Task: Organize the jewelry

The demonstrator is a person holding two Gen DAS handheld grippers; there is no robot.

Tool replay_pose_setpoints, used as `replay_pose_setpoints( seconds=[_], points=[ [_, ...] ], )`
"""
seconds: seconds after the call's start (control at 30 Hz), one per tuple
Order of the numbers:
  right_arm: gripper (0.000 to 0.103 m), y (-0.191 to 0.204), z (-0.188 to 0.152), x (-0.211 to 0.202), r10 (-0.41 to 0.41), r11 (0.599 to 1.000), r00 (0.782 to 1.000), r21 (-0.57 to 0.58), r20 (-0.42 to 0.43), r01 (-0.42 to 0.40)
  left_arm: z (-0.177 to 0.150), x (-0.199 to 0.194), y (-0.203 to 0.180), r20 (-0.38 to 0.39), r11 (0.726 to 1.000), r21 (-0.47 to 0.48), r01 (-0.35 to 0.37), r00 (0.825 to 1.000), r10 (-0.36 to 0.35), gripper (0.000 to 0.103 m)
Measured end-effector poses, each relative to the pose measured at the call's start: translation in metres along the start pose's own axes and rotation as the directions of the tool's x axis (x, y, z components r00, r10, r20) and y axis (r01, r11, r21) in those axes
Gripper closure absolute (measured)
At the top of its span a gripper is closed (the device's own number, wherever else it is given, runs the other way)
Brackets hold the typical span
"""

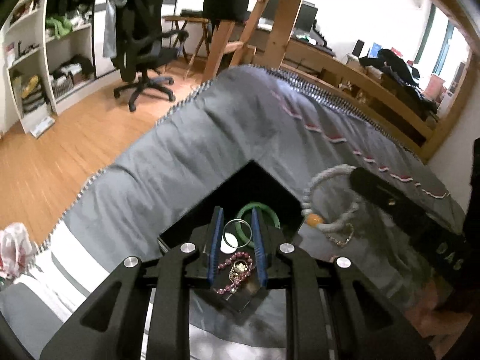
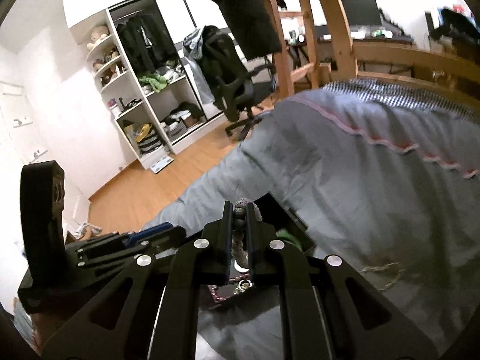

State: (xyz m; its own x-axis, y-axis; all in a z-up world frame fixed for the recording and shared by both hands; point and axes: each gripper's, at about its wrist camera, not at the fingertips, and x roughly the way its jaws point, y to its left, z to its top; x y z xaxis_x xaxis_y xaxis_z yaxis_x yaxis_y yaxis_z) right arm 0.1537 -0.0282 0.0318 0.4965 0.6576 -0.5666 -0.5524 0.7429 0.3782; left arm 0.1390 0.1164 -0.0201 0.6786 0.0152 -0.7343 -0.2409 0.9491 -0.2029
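Two grippers work over a black tray [image 1: 264, 186] on a grey bed [image 1: 186, 156] as jewelry is sorted. The right gripper [image 2: 240, 210] has its fingers clamped on a grey beaded bracelet [image 1: 333, 198], seen from the left wrist view hanging in the air just right of the tray's far corner, an orange bead [image 1: 315, 219] at its low end. The step in hand looks like carrying that bracelet to the tray. Next it needs lowering into a free spot beside the green bangle [image 1: 261, 213], then the fingers must part. The left gripper [image 1: 237, 225] hovers over the tray with fingers narrow and nothing between them; below lie a silver ring [image 1: 237, 234] and a pink bead strand [image 1: 235, 273]. A thin chain [image 1: 342, 237] lies on the bed, right of the tray, apart from both grippers.
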Motion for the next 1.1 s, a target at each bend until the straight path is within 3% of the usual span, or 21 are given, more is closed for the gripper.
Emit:
replay_pose_setpoints(
  seconds=[0.33, 0.37, 0.43, 0.47, 0.5, 0.57, 0.63, 0.67, 0.83, 1.1],
  points=[
    [0.093, -0.011, -0.023, 0.053, 0.032, 0.998, 0.994, 0.05, -0.101, -0.028, -0.007, 0.032, 0.018, -0.101, 0.999, -0.05, -0.004, 0.995, -0.001, 0.084],
    [0.093, -0.012, -0.024, 0.054, 0.03, 0.998, 0.994, 0.057, -0.103, -0.024, -0.007, 0.031, 0.02, -0.101, 0.998, -0.062, -0.005, 0.995, -0.001, 0.075],
    [0.087, -0.016, -0.022, 0.055, 0.022, 0.996, 0.993, 0.083, -0.116, -0.013, -0.006, 0.024, 0.024, -0.071, 0.996, -0.092, -0.006, 0.997, 0.0, 0.031],
    [0.073, -0.019, -0.022, 0.052, 0.017, 0.996, 0.994, 0.091, -0.111, -0.007, -0.005, 0.019, 0.024, -0.051, 0.995, -0.097, -0.021, 0.999, 0.016, 0.028],
    [0.045, -0.021, -0.02, 0.049, 0.013, 0.995, 0.994, 0.103, -0.104, -0.002, -0.004, 0.013, 0.023, -0.027, 0.995, -0.097, -0.036, 0.999, 0.034, 0.027],
    [0.023, -0.032, -0.017, 0.039, -0.018, 0.989, 0.995, 0.146, -0.094, 0.032, -0.001, 0.005, 0.025, -0.004, 0.995, -0.098, -0.028, 1.0, 0.028, 0.022],
    [0.018, -0.037, -0.013, 0.023, -0.064, 0.987, 0.996, 0.143, -0.062, 0.073, 0.0, -0.003, 0.026, 0.015, 0.994, -0.104, -0.031, 0.999, 0.032, 0.015],
    [0.009, -0.038, -0.01, 0.012, -0.118, 0.983, 0.992, 0.133, -0.05, 0.124, 0.0, -0.007, 0.025, 0.026, 0.995, -0.101, -0.028, 0.999, 0.031, 0.014],
    [0.008, -0.042, -0.003, -0.03, -0.244, 0.965, 0.97, 0.095, -0.022, 0.245, -0.003, -0.024, 0.01, 0.047, 0.999, -0.046, 0.009, 0.999, -0.007, 0.008],
    [0.006, -0.05, 0.004, -0.092, -0.319, 0.946, 0.947, 0.073, 0.019, 0.317, -0.028, -0.027, -0.048, -0.009, 0.986, 0.112, 0.123, 0.992, -0.123, 0.007]
  ],
)
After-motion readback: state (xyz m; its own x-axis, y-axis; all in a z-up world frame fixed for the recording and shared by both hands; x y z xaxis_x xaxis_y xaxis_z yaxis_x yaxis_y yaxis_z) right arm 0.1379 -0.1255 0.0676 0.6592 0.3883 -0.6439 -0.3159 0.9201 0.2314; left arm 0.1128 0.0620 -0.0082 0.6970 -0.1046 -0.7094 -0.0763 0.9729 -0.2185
